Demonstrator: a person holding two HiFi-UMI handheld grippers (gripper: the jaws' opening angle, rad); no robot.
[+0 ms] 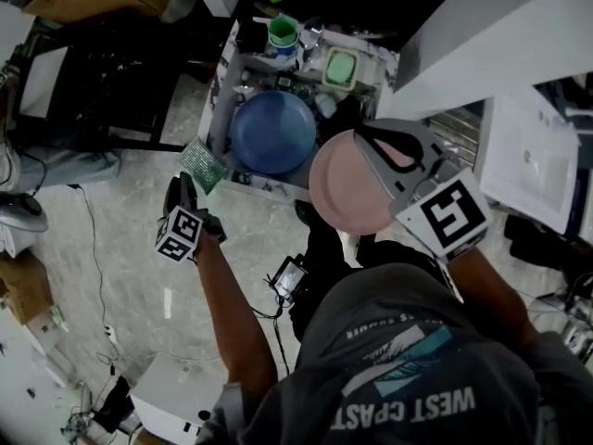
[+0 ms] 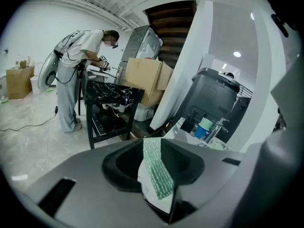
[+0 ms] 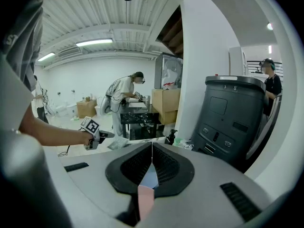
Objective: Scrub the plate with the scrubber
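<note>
Jaws of your left gripper (image 1: pixel 192 185) stand apart, with the green scrubber (image 1: pixel 204 165) loose between them. Your right gripper (image 1: pixel 384 151) is clamped on the rim of the pink plate (image 1: pixel 341 191), which hangs just beside the blue plate (image 1: pixel 271 131).

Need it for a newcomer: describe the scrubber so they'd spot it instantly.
Find the sink holding the blue plate. At its left rim, at the tip of the left claw, is the scrubber: a thin green square, the only mesh thing there.
</note>
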